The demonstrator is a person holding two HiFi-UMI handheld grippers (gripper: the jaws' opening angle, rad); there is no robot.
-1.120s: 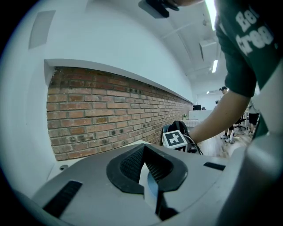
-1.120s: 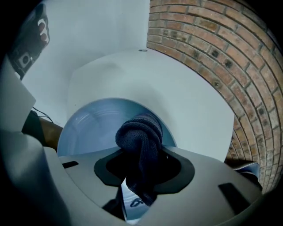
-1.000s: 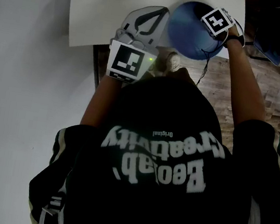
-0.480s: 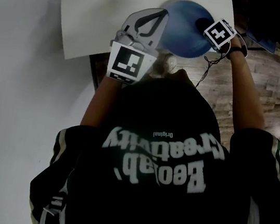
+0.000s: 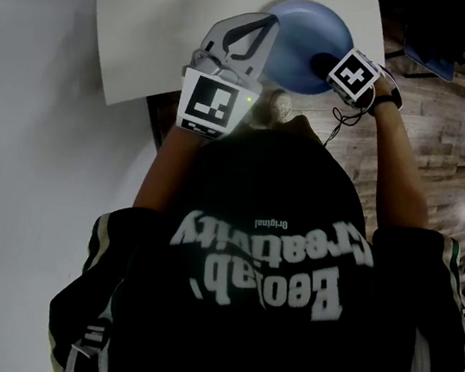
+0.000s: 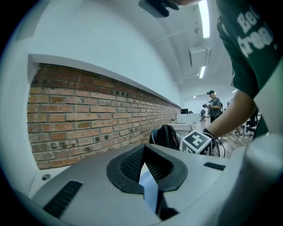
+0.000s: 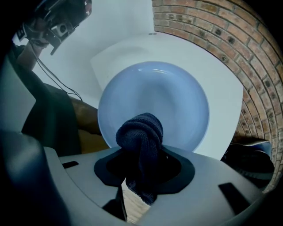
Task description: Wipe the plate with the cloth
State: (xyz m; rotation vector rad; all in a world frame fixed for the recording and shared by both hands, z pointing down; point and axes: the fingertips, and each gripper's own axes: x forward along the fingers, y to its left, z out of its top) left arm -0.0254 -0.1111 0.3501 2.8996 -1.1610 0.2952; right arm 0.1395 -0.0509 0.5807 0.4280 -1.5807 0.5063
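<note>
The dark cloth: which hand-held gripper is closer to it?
Right. The right hand-held gripper is clamped on the cloth, over the blue plate; the left hand-held gripper is apart from it, gripping the plate's rim.

The right gripper (image 5: 328, 66) has drawn its cloth (image 7: 139, 130) nearer across the plate (image 5: 296, 33).

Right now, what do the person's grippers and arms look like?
Both the left gripper and right gripper have light grey shells with black padded jaw mouths, and each carries a white cube with black square markers. A thin black cable hangs at the right wrist. The short sleeves are black.
</note>
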